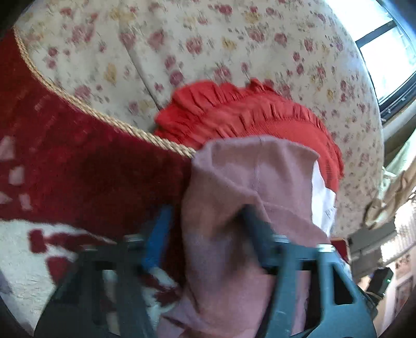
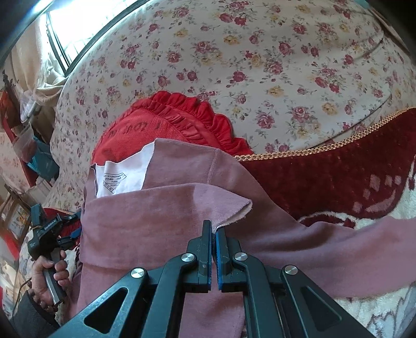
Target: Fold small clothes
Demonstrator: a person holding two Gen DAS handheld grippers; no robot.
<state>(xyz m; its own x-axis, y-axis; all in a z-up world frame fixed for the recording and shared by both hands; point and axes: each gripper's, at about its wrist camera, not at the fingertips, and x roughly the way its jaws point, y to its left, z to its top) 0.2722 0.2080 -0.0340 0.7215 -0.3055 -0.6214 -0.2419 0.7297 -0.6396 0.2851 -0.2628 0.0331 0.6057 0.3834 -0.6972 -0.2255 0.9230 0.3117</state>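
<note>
A dusty-pink small garment (image 2: pixel 156 208) with a white inner label (image 2: pixel 124 171) hangs lifted over the sofa seat. My right gripper (image 2: pixel 214 228) is shut on a folded edge of it near its middle; a sleeve (image 2: pixel 351 249) trails to the right. In the left wrist view the same pink garment (image 1: pixel 234 197) drapes over my left gripper (image 1: pixel 205 215), whose jaws stand apart, with the cloth lying over the right finger (image 1: pixel 253 221). The left gripper also shows in the right wrist view (image 2: pixel 52 234), held by a hand at the garment's left edge.
A red frilled cushion (image 2: pixel 169 117) lies just behind the garment against the floral sofa back (image 2: pixel 260 52). A dark red and white plush seat cover (image 2: pixel 338 176) with gold braid trim (image 2: pixel 312 148) lies beneath. A window (image 2: pixel 65 20) is beside the sofa.
</note>
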